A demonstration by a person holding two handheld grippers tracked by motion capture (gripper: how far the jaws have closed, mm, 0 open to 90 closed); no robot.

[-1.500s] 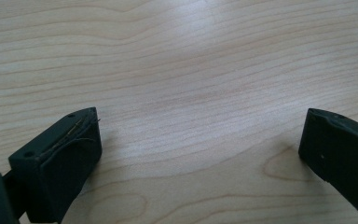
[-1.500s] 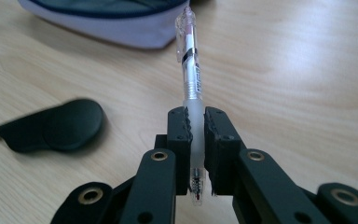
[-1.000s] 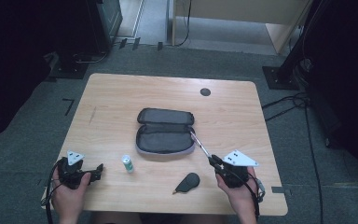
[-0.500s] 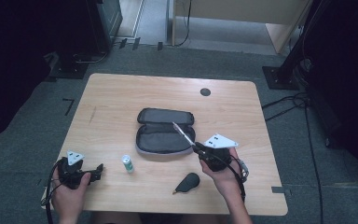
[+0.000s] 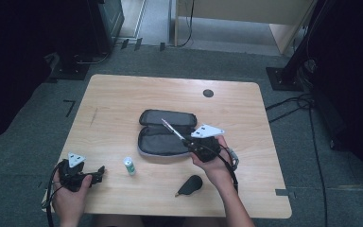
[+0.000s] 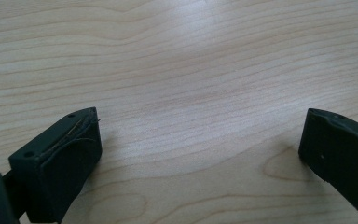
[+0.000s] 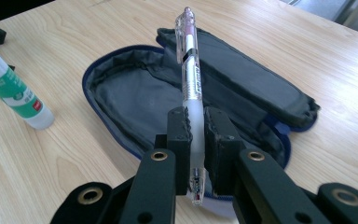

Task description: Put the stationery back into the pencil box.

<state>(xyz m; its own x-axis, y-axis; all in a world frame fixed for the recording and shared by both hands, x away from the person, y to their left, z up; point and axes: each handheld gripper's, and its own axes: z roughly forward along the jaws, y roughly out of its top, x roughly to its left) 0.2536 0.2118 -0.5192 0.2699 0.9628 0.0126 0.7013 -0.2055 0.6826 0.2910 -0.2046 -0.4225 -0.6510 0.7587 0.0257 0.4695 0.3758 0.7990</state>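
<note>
An open dark pencil case (image 5: 163, 132) (image 7: 135, 93) lies in the middle of the wooden table (image 5: 123, 94). My right gripper (image 5: 189, 145) (image 7: 196, 121) is shut on a clear pen (image 5: 172, 130) (image 7: 189, 74), which sticks out over the case's open lower half. A small glue stick (image 5: 129, 165) (image 7: 14, 91) with a green label lies left of the case. My left gripper (image 5: 99, 171) (image 6: 200, 144) rests open near the table's front left corner, with bare wood between its jaws.
A black computer mouse (image 5: 189, 185) lies near the front edge, just below the right hand. A round cable hole (image 5: 208, 93) sits at the back of the table. Dark stands and cables surround the table on the grey floor.
My right gripper has carried the pen leftward from the table's right side to above the open pencil case. The left gripper has stayed still.
</note>
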